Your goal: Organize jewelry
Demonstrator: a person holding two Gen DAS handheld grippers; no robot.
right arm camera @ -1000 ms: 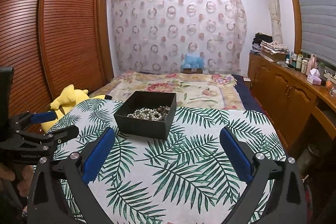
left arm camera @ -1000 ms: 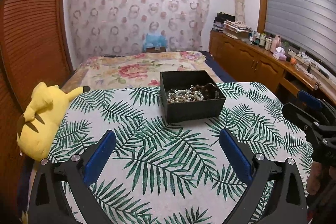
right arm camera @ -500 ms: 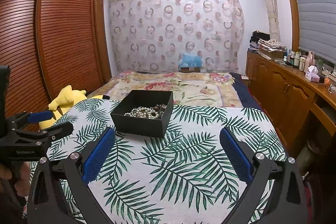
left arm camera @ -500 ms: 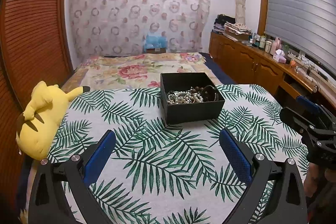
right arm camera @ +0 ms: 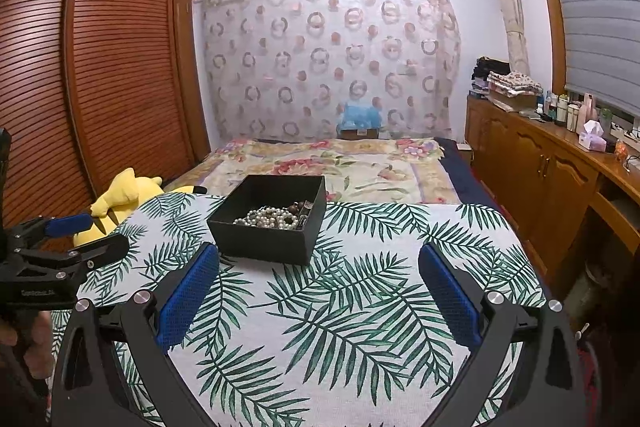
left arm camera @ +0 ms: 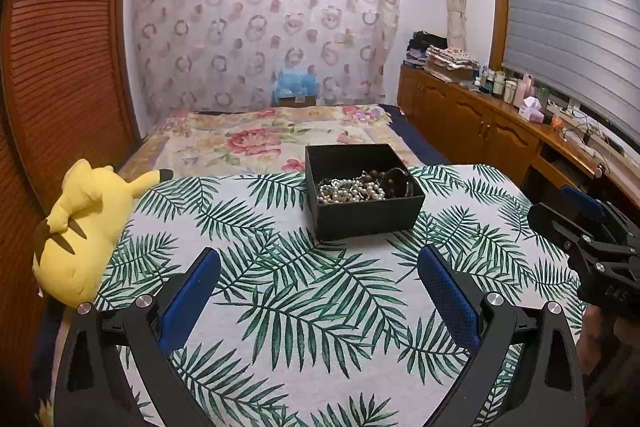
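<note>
A: Step in hand?

B: Unclear. Open black square cardboard box (left arm camera: 362, 215) on the palm-leaf printed tablecloth (left arm camera: 280, 291), far-centre. Tangled heap of white pearl strands and dark brown beads (left arm camera: 356, 187) inside, all in one pile. No jewelry seen on the cloth.

A: Tongs?

B: Left gripper (left arm camera: 318, 287) spread wide, nothing between the blue pads, hovering above the cloth, short of the box. Right gripper (right arm camera: 318, 287) likewise wide apart, empty, box just beyond its left finger.

A: Early or late, then?

B: Fits both. Could be a pile waiting to be sorted out of the box, could be everything gathered in and done. Can't settle from one moment.

A: Next move needs?

B: No call on which move. If reaching in: strands tangled, likely to drag neighbours along; pinch on a single strand, slow lift. Box light, may slide on cloth, so other gripper bracing the wall.

A: Anything else near?

B: Yellow plush toy (left arm camera: 80, 227) at the left table edge, well apart from the box.
</note>
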